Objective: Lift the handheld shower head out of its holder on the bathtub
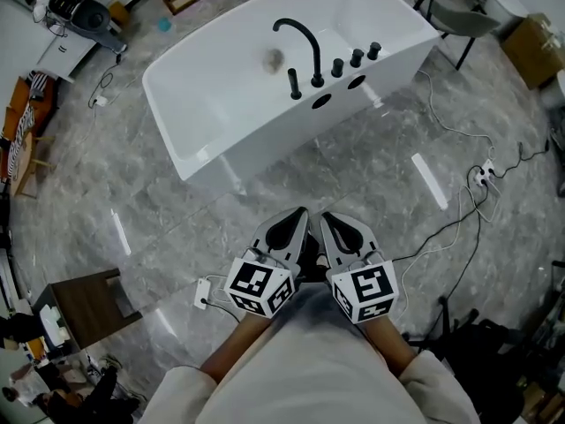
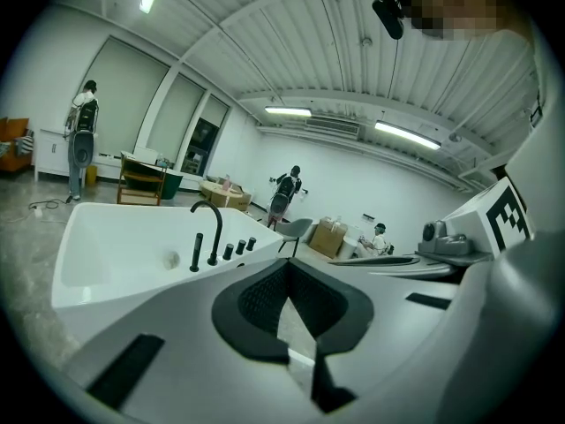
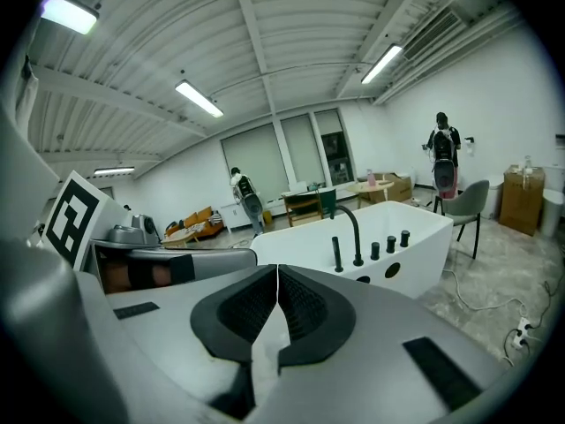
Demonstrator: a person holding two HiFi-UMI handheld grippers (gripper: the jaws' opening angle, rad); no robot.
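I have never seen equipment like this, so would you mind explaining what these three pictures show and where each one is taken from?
There is no robot here. A person holds a hand-operated claw in each hand. The head view comes from a camera on the person's head, looking steeply down. In it the left claw and the right claw sit side by side, each carrying a cube with square markers. The left and right gripper views come from cameras riding on the claws, looking along their jaws. Both claws are shut and hold nothing. Ahead, on the grey floor, stands a white bathtub. On its rim are a curved black spout, the slim black shower head upright in its holder, and three knobs. The claws are well short of the tub.
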